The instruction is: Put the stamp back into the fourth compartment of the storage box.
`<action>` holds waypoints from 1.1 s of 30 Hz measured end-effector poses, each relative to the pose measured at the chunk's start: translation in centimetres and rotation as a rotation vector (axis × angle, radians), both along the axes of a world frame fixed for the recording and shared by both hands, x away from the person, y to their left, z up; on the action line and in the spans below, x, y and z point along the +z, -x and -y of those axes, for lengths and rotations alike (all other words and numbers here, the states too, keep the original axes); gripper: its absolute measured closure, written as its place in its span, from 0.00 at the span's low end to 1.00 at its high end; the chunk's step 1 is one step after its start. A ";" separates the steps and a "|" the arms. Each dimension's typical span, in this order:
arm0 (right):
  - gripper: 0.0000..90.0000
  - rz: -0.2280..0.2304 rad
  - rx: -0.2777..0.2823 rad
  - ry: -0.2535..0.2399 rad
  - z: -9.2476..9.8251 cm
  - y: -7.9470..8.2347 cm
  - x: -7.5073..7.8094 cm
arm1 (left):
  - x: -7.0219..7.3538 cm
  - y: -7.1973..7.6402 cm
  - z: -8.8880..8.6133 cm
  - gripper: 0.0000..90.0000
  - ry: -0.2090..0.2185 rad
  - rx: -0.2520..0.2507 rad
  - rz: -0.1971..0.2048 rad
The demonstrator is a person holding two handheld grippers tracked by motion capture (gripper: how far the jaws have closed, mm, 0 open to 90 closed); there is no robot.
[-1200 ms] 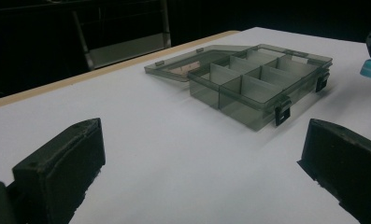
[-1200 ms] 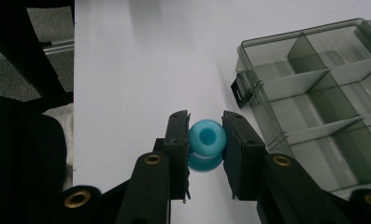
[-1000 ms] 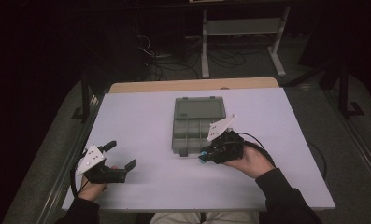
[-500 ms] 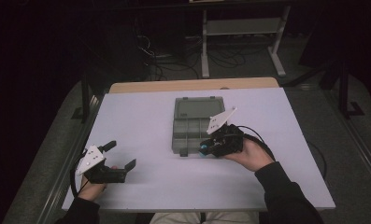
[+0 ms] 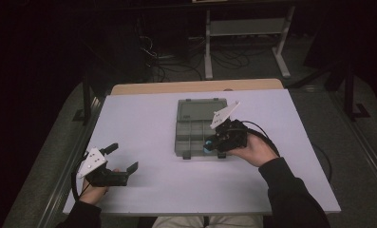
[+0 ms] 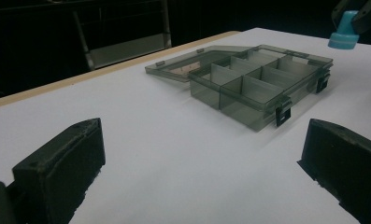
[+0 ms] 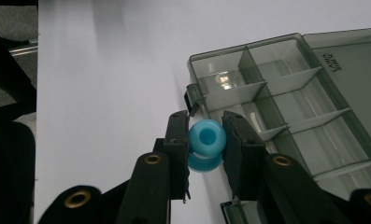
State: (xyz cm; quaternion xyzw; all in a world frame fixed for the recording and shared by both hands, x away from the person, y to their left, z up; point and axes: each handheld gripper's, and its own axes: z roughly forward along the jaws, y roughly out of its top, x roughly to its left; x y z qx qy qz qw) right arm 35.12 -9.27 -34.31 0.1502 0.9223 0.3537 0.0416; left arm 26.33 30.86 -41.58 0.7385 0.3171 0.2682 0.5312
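While the left tool [image 5: 122,164] gapes wide and empty, the right tool [image 7: 206,140] clamps a blue bead [image 7: 206,138].

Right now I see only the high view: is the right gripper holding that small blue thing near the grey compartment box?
Observer: Yes. In the right gripper view, the right gripper has its jaws pressed on both sides of a light blue plastic cap with a round hole.
Operator: Is the box open?
Observer: Yes. The left gripper view shows the smoky translucent plastic box with its lid folded flat on the table behind it.
Operator: Anything in its compartments?
Observer: None that I can see; the visible compartments look bare.
Operator: And the left gripper?
Observer: The left gripper is open, with only white table between its jaws.
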 end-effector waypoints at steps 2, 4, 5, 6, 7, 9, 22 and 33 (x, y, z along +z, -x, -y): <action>0.79 0.002 -0.002 -0.001 0.1 -0.3 0.1 | 0.0 0.0 0.0 0.00 0.000 0.001 -0.001; 0.79 0.006 -0.007 0.000 0.3 -0.6 0.3 | 0.0 0.0 0.0 0.00 -0.001 0.001 -0.001; 0.79 0.005 -0.008 -0.001 0.3 -0.7 0.4 | 0.0 0.0 0.0 0.00 -0.002 0.001 -0.001; 0.79 0.005 -0.010 -0.001 0.4 -0.8 0.4 | 0.0 0.0 0.0 0.00 -0.001 0.000 -0.001; 0.79 0.006 -0.012 0.000 0.4 -0.9 0.5 | 0.0 0.0 0.0 0.00 -0.001 0.000 -0.001; 0.79 0.008 -0.018 0.000 0.5 -1.1 0.6 | 0.0 0.0 0.0 0.00 -0.002 -0.001 -0.001; 0.79 0.032 -0.068 0.001 1.7 -2.4 0.9 | 0.0 -0.1 0.0 0.00 -0.004 -0.002 0.000; 0.79 0.024 -0.095 -0.008 2.5 -3.5 0.7 | 0.0 -0.1 0.0 0.00 -0.003 -0.001 0.000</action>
